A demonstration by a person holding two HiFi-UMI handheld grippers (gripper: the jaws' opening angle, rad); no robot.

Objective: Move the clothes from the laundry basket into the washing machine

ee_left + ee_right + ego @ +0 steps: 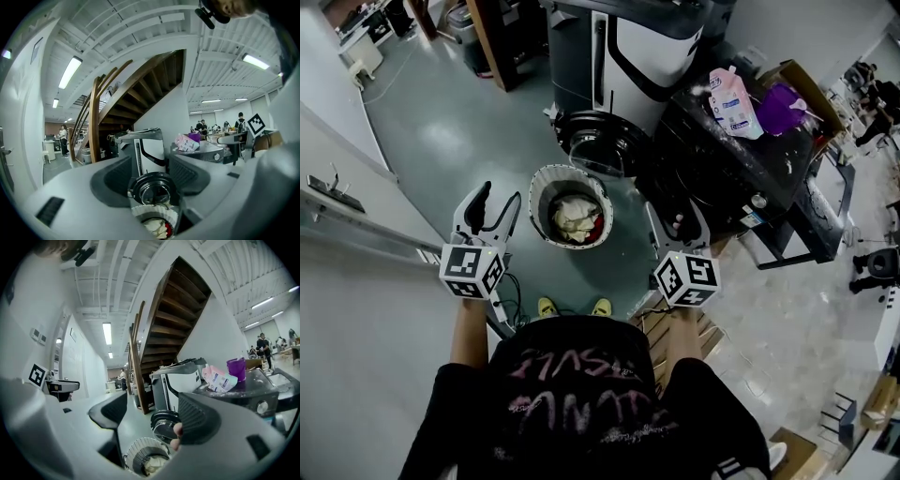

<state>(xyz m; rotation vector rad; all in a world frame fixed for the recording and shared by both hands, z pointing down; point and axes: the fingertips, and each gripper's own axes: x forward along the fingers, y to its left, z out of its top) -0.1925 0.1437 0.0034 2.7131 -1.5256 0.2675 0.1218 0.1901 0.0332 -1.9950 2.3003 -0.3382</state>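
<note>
The left gripper (494,212) is released, jaws apart with nothing between them. Just to its right and lower, on the floor, stands the laundry basket (536,187), the clothes (577,219) heaped inside, pale with a red piece. The basket sits between the two tools. Beyond it, ahead of both, is the washing machine (628,56), its round door (595,141) nearest the basket. The right gripper (679,223), right of the basket, is released too, jaws spread wide with no cloth between them; a small pinkish bit shows at one pad's inner edge, unclear what. Right of this tool stands a dark table (703,178) bearing a detergent pouch (733,101)
</note>
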